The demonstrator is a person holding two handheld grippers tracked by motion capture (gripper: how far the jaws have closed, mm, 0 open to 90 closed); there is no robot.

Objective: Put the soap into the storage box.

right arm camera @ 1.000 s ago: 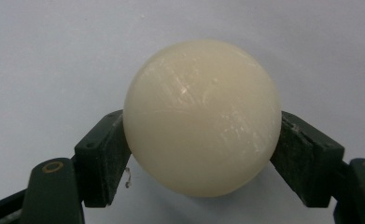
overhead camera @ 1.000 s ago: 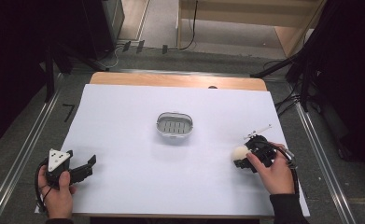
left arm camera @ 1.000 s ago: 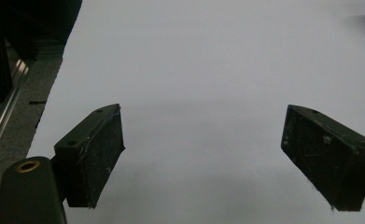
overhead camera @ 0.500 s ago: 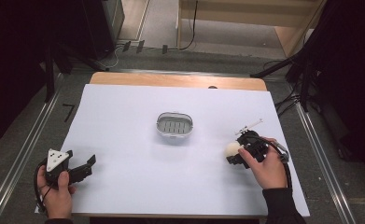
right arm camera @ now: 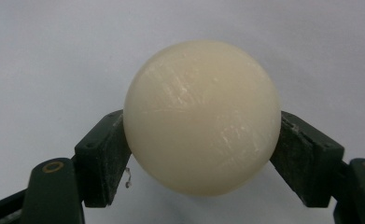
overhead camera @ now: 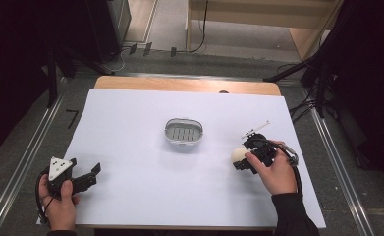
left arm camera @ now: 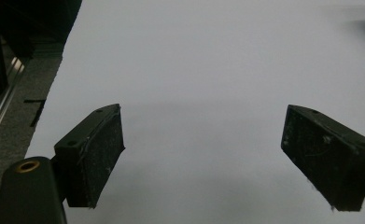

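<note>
The right gripper [overhead camera: 243,160] holds a smooth, cream-white round ball [overhead camera: 238,154]. In the right gripper view its 2 black jaws press on the ball [right arm camera: 202,122], 1 on each side, so the ball looks snug.

The thing that counts most for the next move is where the small grey oval metal dish with slots in its bottom [overhead camera: 183,132] lies from the ball. On the desk the ball sits near the right edge, and the dish sits about in the middle. So the dish lies to the left of the ball and a bit toward the far edge. I think the ball is meant to go into that dish. The ball is round, so it has no long side to turn.

The right hand [overhead camera: 273,169] is much nearer to the dish than the left hand [overhead camera: 59,204].

The left gripper [overhead camera: 84,179] rests near the front left corner of the desk [overhead camera: 130,113], well apart from the dish. Its jaws stand wide with nothing between them.

The white desk top between the ball and the dish is bare. A thin white stick [overhead camera: 256,129] lies just behind the right gripper, away from that path.
</note>
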